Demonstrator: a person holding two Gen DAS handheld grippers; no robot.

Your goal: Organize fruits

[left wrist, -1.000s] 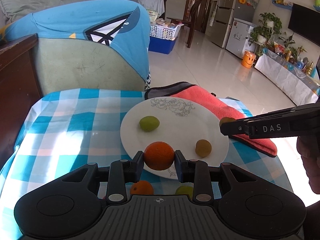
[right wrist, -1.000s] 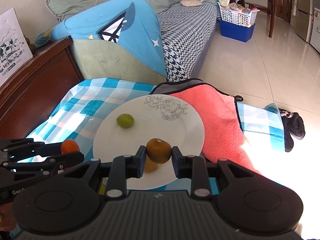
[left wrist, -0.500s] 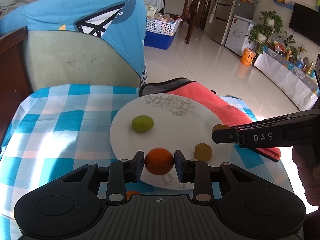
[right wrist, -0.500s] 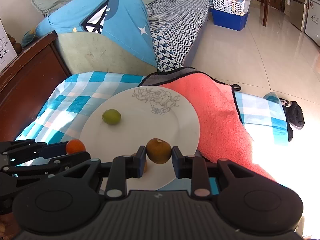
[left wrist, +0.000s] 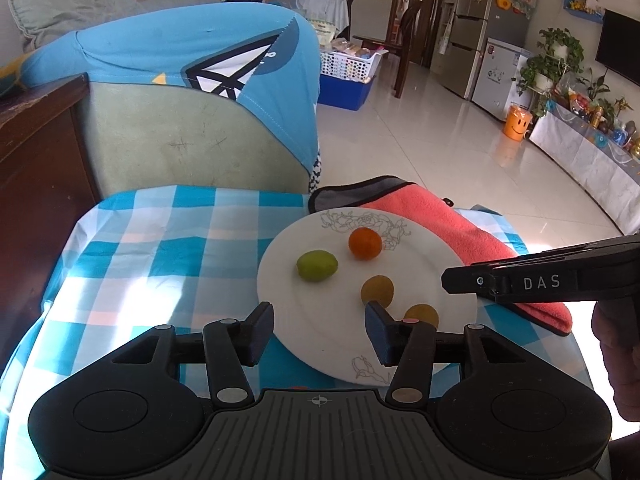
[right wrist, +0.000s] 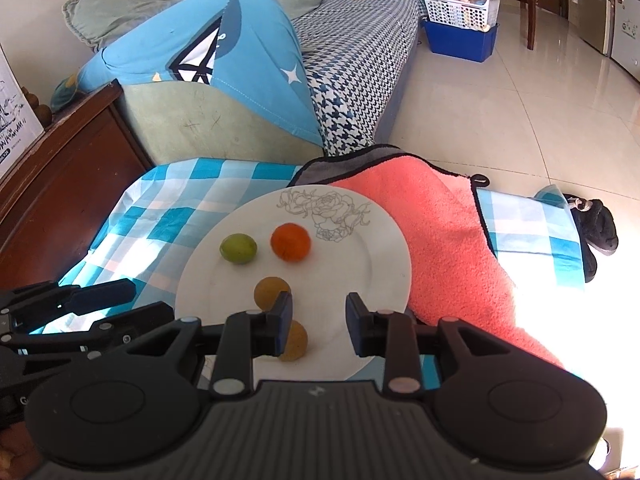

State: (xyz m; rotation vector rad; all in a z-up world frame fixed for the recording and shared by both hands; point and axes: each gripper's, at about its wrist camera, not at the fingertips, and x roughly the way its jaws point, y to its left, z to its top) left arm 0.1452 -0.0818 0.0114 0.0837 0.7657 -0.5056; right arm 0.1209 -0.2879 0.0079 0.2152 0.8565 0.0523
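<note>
Your left tool (left wrist: 319,330) is opening, empty, at the frame's bottom; your right tool (right wrist: 319,324) is spread, empty. Four fruits lie on the plate (right wrist: 384,256); the orange (right wrist: 290,241) sits centre frame.

Both views ride on hand-held grippers and look forward and steeply down along their fingers, close over the table. The left wrist view looks from the near left edge past its left gripper (left wrist: 319,334) at the plate (left wrist: 436,256), with the room's far right side beyond. The right wrist view looks from the near right past its right gripper (right wrist: 319,322), the sofa (right wrist: 360,52) beyond. Both share the plate, the cloth (left wrist: 160,240) and the towel (right wrist: 448,240); each sees the other gripper at its edge.
</note>
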